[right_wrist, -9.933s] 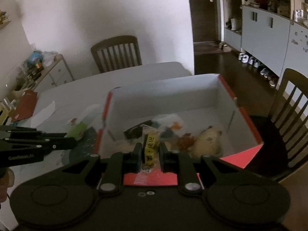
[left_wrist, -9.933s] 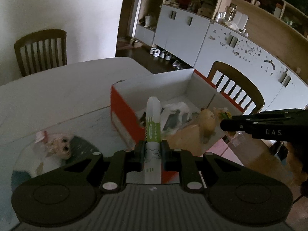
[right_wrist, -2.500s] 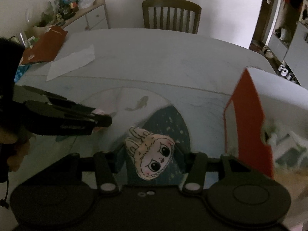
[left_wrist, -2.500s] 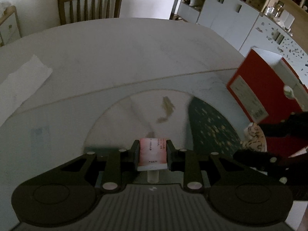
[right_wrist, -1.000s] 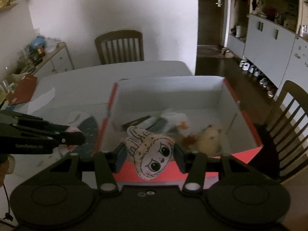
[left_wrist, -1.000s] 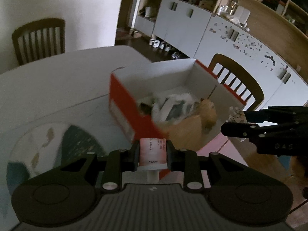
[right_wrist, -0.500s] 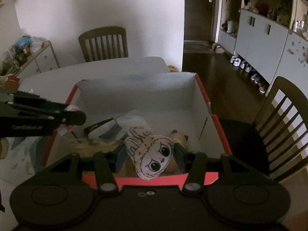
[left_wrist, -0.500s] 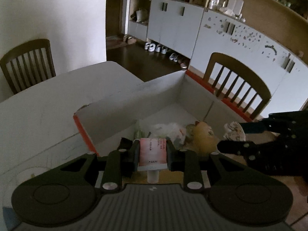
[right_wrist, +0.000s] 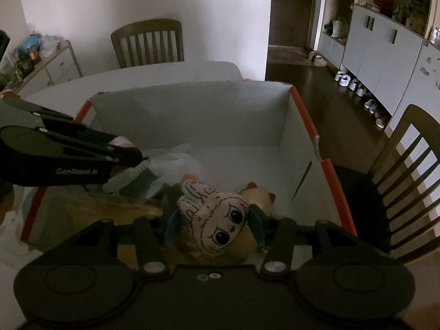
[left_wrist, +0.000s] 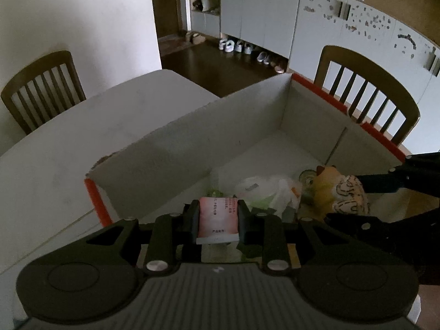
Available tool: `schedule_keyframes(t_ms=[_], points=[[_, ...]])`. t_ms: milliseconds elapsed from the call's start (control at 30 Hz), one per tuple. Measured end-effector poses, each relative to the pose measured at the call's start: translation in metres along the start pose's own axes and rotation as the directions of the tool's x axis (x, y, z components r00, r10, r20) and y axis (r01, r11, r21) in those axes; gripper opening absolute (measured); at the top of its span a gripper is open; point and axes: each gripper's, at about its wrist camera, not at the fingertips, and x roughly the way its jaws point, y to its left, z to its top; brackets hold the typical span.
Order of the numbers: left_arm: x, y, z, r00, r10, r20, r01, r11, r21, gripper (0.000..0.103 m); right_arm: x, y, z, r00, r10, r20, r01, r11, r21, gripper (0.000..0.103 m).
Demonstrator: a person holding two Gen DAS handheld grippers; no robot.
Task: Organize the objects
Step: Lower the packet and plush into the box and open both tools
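An orange-edged cardboard box (left_wrist: 192, 148) with white inner walls (right_wrist: 198, 110) stands on the white table. My left gripper (left_wrist: 218, 221) is shut on a small pink tube (left_wrist: 218, 217) and hangs over the box's near left part. My right gripper (right_wrist: 213, 227) is shut on a cream plush doll head (right_wrist: 214, 225) with large dark eyes, low over the box's front. In the left wrist view that doll (left_wrist: 348, 195) shows at the right, between the other gripper's fingers. Inside the box lie a yellow plush toy (left_wrist: 321, 184) and white plastic wrapping (left_wrist: 264, 189).
A wooden chair (left_wrist: 368, 93) stands just behind the box, another chair (right_wrist: 148, 41) at the table's far side. Grey cabinets (left_wrist: 261, 13) with shoes along the floor line the room. A low cupboard with clutter (right_wrist: 35, 52) is at the left.
Both grippers came forward and down from beside the table mat to over the box. The tube and the doll head stayed gripped. The box interior now fills both views.
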Motion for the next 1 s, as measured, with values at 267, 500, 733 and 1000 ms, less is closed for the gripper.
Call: schedule_keyframes(t_ms=[267,500,733,1000], points=[[0.016,0.0,-0.006,0.999,-0.008,-0.053,0.007,1.0,-0.015,0.026,0.005,-0.004,0.0,1.0,-0.024,-0.007,0.024,1.0,-0.002,0.054],[0.02,-0.001,-0.009,0.997,-0.011,-0.072,0.01,1.0,-0.011,0.026,0.003,-0.007,-0.002,0.999,-0.035,-0.012,0.035,0.999,-0.001,0.058],[0.017,0.004,-0.012,0.996,-0.011,-0.083,0.008,0.999,-0.038,0.027,-0.004,-0.007,-0.004,1.0,-0.029,0.0,0.029,1.0,0.01,0.064],[0.003,0.0,-0.018,0.999,-0.005,-0.051,0.003,0.999,-0.036,0.03,-0.018,-0.005,-0.009,0.999,-0.032,0.034,0.031,0.999,0.024,0.065]])
